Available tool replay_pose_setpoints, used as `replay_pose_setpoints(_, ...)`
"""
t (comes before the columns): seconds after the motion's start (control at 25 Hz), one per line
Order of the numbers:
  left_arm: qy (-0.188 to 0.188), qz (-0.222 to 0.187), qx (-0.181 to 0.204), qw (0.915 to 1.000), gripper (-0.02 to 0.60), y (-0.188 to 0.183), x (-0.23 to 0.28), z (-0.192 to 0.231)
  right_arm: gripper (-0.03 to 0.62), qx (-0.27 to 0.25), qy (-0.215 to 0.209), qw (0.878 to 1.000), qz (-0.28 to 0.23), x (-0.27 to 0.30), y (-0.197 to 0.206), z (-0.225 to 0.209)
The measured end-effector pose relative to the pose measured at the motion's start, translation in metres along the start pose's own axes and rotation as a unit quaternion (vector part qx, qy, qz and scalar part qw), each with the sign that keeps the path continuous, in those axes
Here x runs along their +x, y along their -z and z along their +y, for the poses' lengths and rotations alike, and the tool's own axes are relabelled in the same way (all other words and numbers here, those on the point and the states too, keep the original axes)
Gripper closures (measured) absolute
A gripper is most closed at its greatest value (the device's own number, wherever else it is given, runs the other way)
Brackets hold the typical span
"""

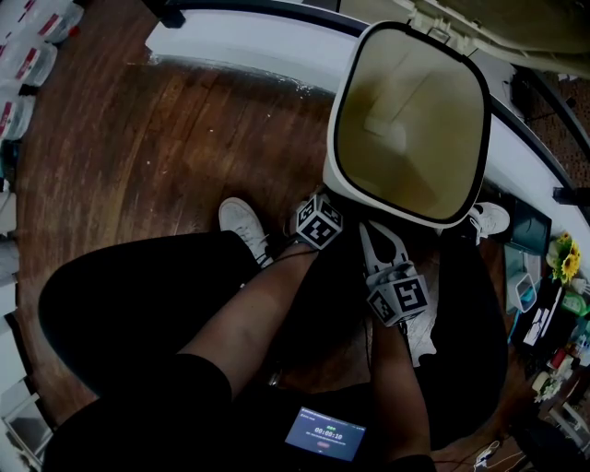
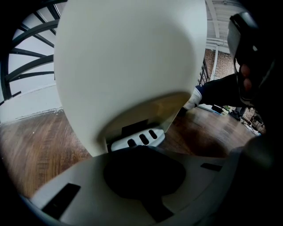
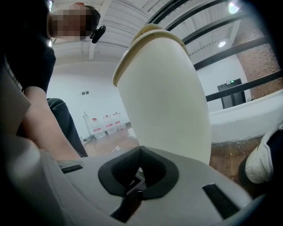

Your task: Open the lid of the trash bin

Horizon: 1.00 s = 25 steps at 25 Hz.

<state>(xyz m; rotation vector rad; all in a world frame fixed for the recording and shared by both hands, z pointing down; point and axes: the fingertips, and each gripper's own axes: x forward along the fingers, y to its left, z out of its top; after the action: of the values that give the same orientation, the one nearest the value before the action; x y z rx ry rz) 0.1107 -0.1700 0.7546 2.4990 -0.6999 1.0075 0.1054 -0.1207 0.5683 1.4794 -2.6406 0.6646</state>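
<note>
White plastic trash bin (image 1: 332,138) with a black rim stands on the brown wooden floor (image 1: 138,157) in the head view. Its hinged lid (image 1: 479,23) is raised at the far side, so the beige inside of the bin is seen from above. The left claw (image 1: 324,210) and the right claw (image 1: 378,241) are both low at the near foot of the bin, close to each other. Beside them are the person's legs in black and a white sneaker (image 1: 241,221).

In the left gripper view, the left claw (image 2: 141,150) is clenched and nothing is between its jaws. Just in front of its tip is the white foot pedal with three dark slots (image 2: 137,139), at the bottom of the bin's round white wall (image 2: 128,66). I cannot tell if the tip touches the pedal.

In the right gripper view, the right claw (image 3: 140,152) is also clenched, with only a thin seam between the jaws, and it grasps nothing. The bin's white wall (image 3: 163,101) rises directly behind it, and a white sneaker (image 3: 261,163) is on the floor at the right.
</note>
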Motion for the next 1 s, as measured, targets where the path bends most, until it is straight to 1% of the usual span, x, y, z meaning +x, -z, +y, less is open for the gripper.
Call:
replay_pose_setpoints(0.56,-0.008,-0.012,0.018,0.9997,0.546,0.0005,-0.0018,-0.0011,0.579,-0.004,0.002,1.0,0.003,-0.0033,-0.0002,-0.0026)
replay_pose_setpoints(1.0,-0.006,-0.029,0.018,0.9994,0.546,-0.0022,-0.0056,-0.0016,0.579,-0.001,0.005,1.0,-0.002,-0.0043,-0.0034,-0.0056)
